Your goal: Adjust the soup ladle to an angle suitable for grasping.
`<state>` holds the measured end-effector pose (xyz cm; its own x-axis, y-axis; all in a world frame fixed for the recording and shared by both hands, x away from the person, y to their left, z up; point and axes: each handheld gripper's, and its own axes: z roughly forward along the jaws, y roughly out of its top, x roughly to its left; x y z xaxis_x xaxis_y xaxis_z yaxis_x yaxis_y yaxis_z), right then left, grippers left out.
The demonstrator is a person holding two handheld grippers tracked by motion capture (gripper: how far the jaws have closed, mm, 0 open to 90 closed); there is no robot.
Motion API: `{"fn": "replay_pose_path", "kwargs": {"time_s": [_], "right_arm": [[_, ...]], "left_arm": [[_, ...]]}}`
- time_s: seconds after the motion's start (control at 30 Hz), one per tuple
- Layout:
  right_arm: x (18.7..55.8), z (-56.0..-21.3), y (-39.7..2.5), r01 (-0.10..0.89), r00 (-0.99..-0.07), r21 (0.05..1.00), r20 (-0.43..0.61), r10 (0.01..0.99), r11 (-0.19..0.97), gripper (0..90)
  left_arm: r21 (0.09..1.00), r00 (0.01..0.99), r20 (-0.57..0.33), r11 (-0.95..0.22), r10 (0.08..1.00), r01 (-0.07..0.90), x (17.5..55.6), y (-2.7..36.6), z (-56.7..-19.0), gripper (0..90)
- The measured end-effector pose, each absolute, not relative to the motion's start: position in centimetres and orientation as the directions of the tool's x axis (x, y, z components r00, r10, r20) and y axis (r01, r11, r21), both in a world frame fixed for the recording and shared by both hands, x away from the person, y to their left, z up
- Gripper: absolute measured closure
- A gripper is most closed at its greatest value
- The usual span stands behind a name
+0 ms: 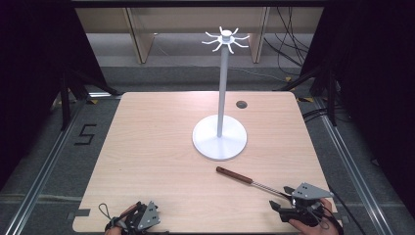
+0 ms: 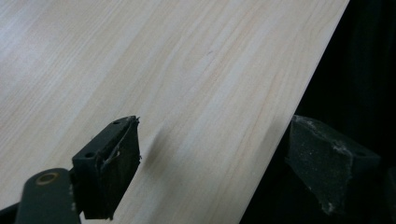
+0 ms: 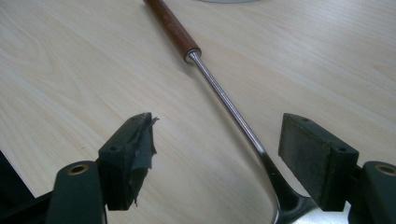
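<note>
Your right gripper (image 3: 217, 154) fingers (image 3: 313, 156) spread wide around one ladle (image 3: 219, 95), brown handle, steel shaft, left gripper (image 2: 215, 163) wide, one white stand (image 1: 219, 137) beyond.

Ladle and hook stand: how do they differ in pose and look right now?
The ladle lies flat on the table, near the right gripper; the hook stand stands upright on its round base, farther back. The ladle has a brown handle and a bare metal shaft; the hook stand is white all over. Both rest on the table, and neither is held.
</note>
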<state>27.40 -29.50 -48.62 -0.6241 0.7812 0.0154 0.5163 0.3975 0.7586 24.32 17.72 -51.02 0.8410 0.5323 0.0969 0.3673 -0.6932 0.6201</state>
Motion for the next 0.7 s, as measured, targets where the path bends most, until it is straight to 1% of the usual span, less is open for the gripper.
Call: {"fn": "replay_pose_path", "kwargs": {"time_s": [0.07, 0.1, 0.13, 0.17, 0.23, 0.27, 0.33, 0.37, 0.47, 0.5, 0.57, 0.7], "right_arm": [[27.3, -48.7, -29.4, 0.535, -0.622, 0.746, 0.029, 0.782, 0.398, 27.3], [27.4, -48.6, -29.5, 0.528, -0.635, 0.748, 0.033, 0.772, 0.402, 27.4], [27.4, -48.6, -29.4, 0.513, -0.631, 0.755, 0.011, 0.775, 0.407, 27.4], [27.3, -48.5, -29.3, 0.524, -0.629, 0.751, 0.022, 0.777, 0.403, 27.5], [27.4, -48.5, -29.3, 0.498, -0.646, 0.759, 0.000, 0.764, 0.421, 27.6], [27.4, -48.5, -29.2, 0.487, -0.659, 0.766, 0.006, 0.752, 0.420, 27.6], [27.3, -48.5, -28.9, 0.493, -0.654, 0.762, 0.007, 0.756, 0.420, 27.6], [27.4, -48.5, -28.9, 0.474, -0.663, 0.767, -0.012, 0.749, 0.432, 27.6], [27.5, -48.4, -28.7, 0.476, -0.669, 0.762, -0.010, 0.743, 0.439, 27.5], [27.3, -48.4, -28.5, 0.504, -0.658, 0.755, 0.020, 0.753, 0.420, 27.5], [27.6, -48.4, -28.3, 0.484, -0.663, 0.762, -0.002, 0.749, 0.430, 27.5], [28.0, -48.5, -27.5, 0.483, -0.672, 0.756, -0.004, 0.740, 0.442, 27.1]], "left_arm": [[0.618, 0.843, 0.097, -0.696, 0.529, 0.366, 24.3, 17.7, -51.0, 16.6], [0.616, 0.844, 0.097, -0.697, 0.528, 0.366, 24.3, 17.7, -51.0, 16.6], [0.616, 0.843, 0.096, -0.697, 0.529, 0.367, 24.3, 17.7, -51.0, 16.5], [0.618, 0.842, 0.096, -0.695, 0.531, 0.368, 24.3, 17.7, -51.0, 16.6], [0.609, 0.844, 0.097, -0.703, 0.527, 0.368, 24.3, 17.7, -50.9, 16.6], [0.600, 0.848, 0.096, -0.710, 0.521, 0.368, 24.4, 17.8, -50.9, 16.6], [0.604, 0.842, 0.102, -0.705, 0.530, 0.370, 24.4, 17.7, -50.9, 16.6], [0.604, 0.845, 0.102, -0.707, 0.525, 0.367, 24.4, 17.7, -50.9, 16.6], [0.602, 0.844, 0.104, -0.708, 0.527, 0.368, 24.4, 17.7, -50.9, 16.6], [0.602, 0.844, 0.104, -0.708, 0.527, 0.368, 24.4, 17.7, -50.9, 16.6], [0.602, 0.848, 0.109, -0.713, 0.519, 0.359, 24.5, 17.7, -50.9, 16.6], [0.601, 0.846, 0.108, -0.712, 0.523, 0.363, 24.5, 17.7, -50.9, 16.6]]}}
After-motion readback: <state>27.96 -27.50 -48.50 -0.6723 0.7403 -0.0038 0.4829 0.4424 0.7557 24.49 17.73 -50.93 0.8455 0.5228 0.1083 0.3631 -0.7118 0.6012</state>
